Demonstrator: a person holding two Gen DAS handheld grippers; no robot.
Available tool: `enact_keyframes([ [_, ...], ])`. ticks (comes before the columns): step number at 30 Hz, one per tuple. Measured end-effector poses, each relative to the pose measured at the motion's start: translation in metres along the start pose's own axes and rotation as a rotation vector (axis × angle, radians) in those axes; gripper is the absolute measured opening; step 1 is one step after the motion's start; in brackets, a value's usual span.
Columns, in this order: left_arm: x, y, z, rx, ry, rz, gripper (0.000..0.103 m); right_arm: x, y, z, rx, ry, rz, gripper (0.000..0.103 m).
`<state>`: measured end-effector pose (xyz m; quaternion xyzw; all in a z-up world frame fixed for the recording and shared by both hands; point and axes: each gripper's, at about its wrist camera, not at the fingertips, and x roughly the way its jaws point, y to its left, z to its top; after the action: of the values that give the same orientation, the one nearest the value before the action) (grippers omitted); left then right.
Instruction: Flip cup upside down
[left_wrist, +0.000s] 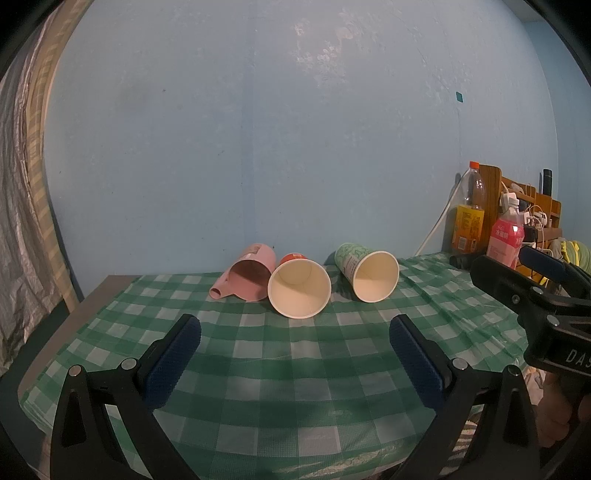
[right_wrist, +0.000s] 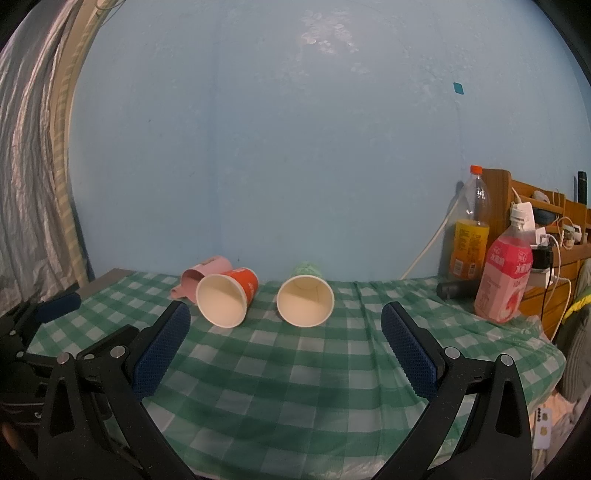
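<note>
Three cups lie on their sides on the green checked tablecloth (left_wrist: 280, 373), mouths facing me: a pink plastic mug (left_wrist: 248, 272) on the left, an orange paper cup (left_wrist: 299, 288) in the middle, a green paper cup (left_wrist: 369, 275) on the right. The right wrist view shows the same pink mug (right_wrist: 207, 273), orange cup (right_wrist: 227, 297) and green cup (right_wrist: 306, 297). My left gripper (left_wrist: 295, 332) is open and empty, short of the orange cup. My right gripper (right_wrist: 286, 325) is open and empty, short of the green cup. The right gripper also shows in the left wrist view (left_wrist: 532, 291).
An orange-capped soda bottle (right_wrist: 470, 229), a pink drink bottle (right_wrist: 506, 273) and a dark cylinder (right_wrist: 454, 290) stand at the table's back right. A wooden shelf (right_wrist: 546, 236) with chargers and cables is behind them. A blue wall backs the table. A curtain (right_wrist: 33, 166) hangs left.
</note>
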<state>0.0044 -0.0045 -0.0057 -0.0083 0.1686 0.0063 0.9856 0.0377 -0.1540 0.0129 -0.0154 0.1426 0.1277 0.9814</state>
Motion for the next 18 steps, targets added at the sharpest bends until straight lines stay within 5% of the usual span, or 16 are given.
enact_keyframes([
  [18, 0.0007, -0.0014, -0.0028, 0.006, 0.007, -0.003, 0.103, 0.0005, 0.0029, -0.0023, -0.005, 0.007, 0.0, 0.102],
])
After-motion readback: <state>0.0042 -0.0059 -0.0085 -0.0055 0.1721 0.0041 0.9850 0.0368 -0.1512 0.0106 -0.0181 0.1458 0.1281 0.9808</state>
